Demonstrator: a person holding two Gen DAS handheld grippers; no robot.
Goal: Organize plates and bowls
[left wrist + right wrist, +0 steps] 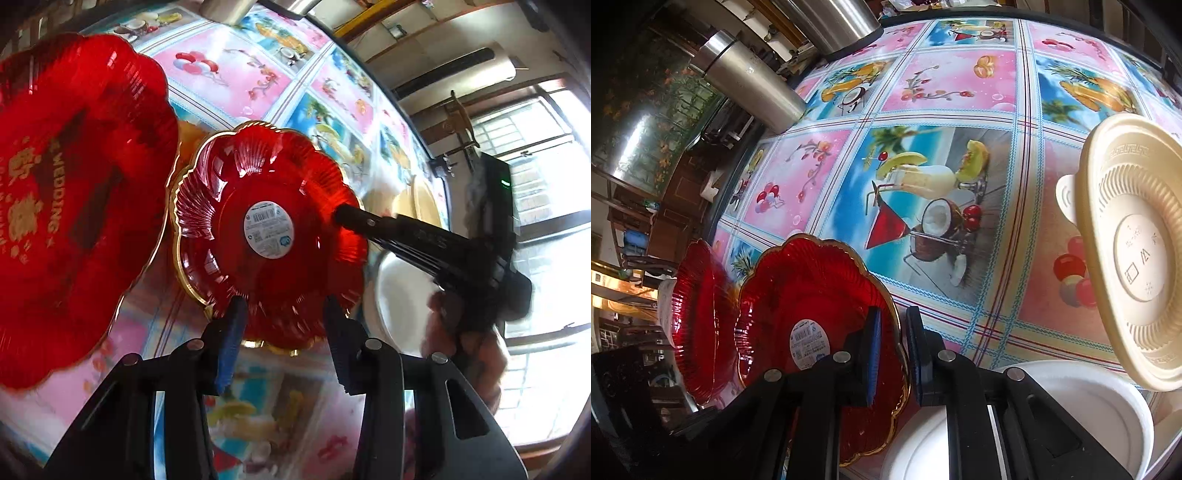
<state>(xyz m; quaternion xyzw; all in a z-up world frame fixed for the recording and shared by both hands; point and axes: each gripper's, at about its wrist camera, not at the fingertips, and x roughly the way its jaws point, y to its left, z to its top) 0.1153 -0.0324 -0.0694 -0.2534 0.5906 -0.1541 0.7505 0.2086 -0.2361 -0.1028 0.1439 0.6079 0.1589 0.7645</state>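
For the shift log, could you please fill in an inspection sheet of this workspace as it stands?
Surface: table under a glossy fruit-and-drinks print cloth.
Job's things: red stickered plate; second red plate lettered WEDDING; cream bowl bottom toward camera; white foam plate.
Clutter: steel cylinders at the table's far edge.
Grippers: right gripper straddles the stickered plate's rim, jaws not closed; left gripper open at that plate's edge.
Cables: nothing seen.
Surroundings: windows, wall air conditioner, dark wooden furniture.
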